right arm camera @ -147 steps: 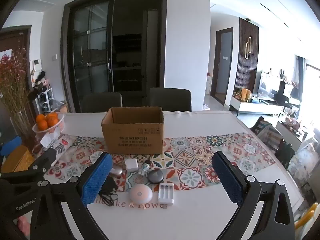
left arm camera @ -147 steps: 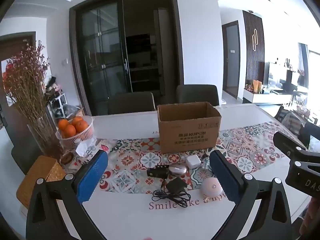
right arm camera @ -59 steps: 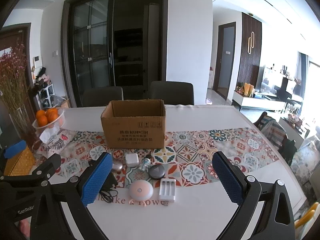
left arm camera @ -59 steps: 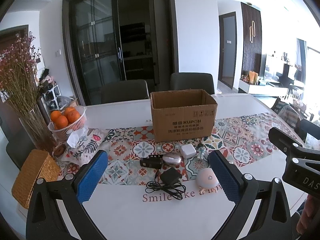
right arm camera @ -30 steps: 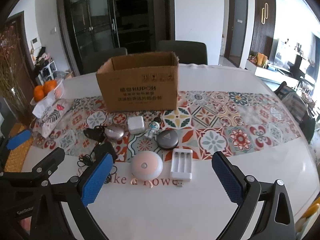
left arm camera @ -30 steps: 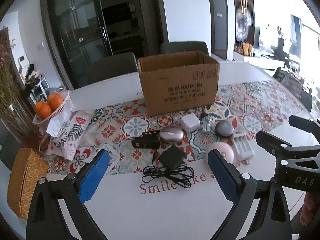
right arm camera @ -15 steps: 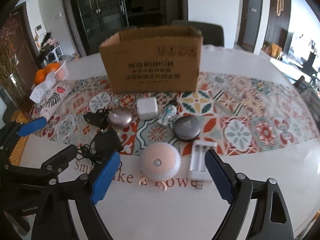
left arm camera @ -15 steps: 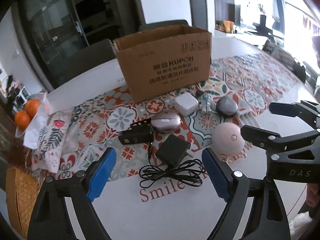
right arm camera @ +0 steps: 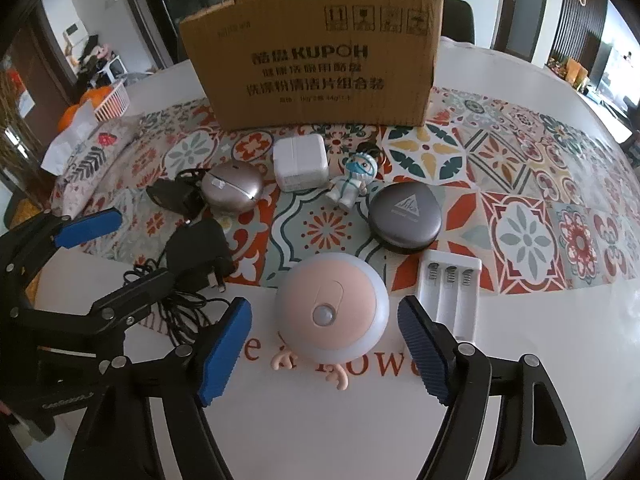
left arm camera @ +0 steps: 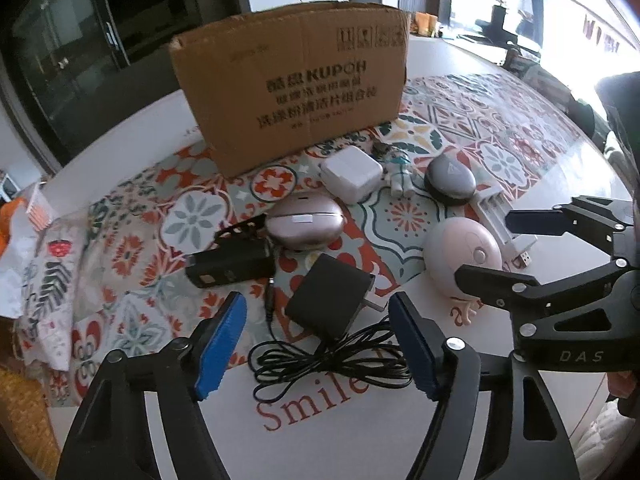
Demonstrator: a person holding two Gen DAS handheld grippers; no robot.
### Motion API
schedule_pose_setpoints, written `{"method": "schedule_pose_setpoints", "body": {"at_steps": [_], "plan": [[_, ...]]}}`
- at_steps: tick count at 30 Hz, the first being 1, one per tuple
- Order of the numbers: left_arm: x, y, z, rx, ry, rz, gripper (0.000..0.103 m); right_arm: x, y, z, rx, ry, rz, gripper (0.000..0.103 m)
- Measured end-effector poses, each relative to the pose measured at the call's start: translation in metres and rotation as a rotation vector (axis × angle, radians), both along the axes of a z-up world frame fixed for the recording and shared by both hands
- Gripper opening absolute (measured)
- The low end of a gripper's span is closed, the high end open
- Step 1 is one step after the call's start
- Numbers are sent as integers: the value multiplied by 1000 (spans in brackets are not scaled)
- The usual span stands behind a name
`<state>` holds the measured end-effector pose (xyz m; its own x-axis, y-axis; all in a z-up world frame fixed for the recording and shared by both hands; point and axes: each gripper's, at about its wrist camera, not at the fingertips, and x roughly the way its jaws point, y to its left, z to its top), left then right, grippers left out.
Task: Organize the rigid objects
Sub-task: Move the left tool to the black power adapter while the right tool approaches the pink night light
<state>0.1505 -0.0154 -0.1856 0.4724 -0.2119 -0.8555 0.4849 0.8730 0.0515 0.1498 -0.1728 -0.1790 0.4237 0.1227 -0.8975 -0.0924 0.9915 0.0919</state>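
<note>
On the patterned runner before the open cardboard box lie several small items. My left gripper hangs low over the black power adapter and its coiled cable; its jaws are closing, the blue pads clear of the adapter on both sides. My right gripper straddles the near edge of the round pink night light; its jaws are closing too, pads not touching it. A white battery charger, grey round case, figurine, white plug cube, pink oval case and black device lie around.
A floral tissue pack and a basket of oranges sit at the left, a woven mat at the near left. White tabletop with red lettering lies under both grippers. Dark chairs stand behind the box.
Both grippers have dropped toward the table and tilted further down, so the items loom larger. Both pairs of jaws have narrowed, the left around the adapter, the right around the night light.
</note>
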Motion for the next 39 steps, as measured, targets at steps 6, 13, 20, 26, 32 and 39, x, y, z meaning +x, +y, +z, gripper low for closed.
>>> {"method": "schedule_pose_setpoints", "body": {"at_steps": [6, 13, 20, 26, 32, 39], "plan": [[9, -2, -12, 2, 34, -31, 67, 8, 0, -9, 4, 26, 11, 73], [16, -5, -16, -11, 63, -77, 60, 13, 0, -16, -4, 46, 12, 73], [21, -6, -23, -15, 82, -95, 48, 19, 0, -22, -20, 61, 7, 74], [20, -3, -23, -16, 102, -103, 48, 21, 3, -23, -18, 61, 17, 74], [19, -1, -25, -13, 122, -108, 54, 22, 8, -24, -18, 57, 34, 74], [21, -2, -30, -41, 128, -120, 59, 26, 11, -28, -8, 69, 37, 75]]}}
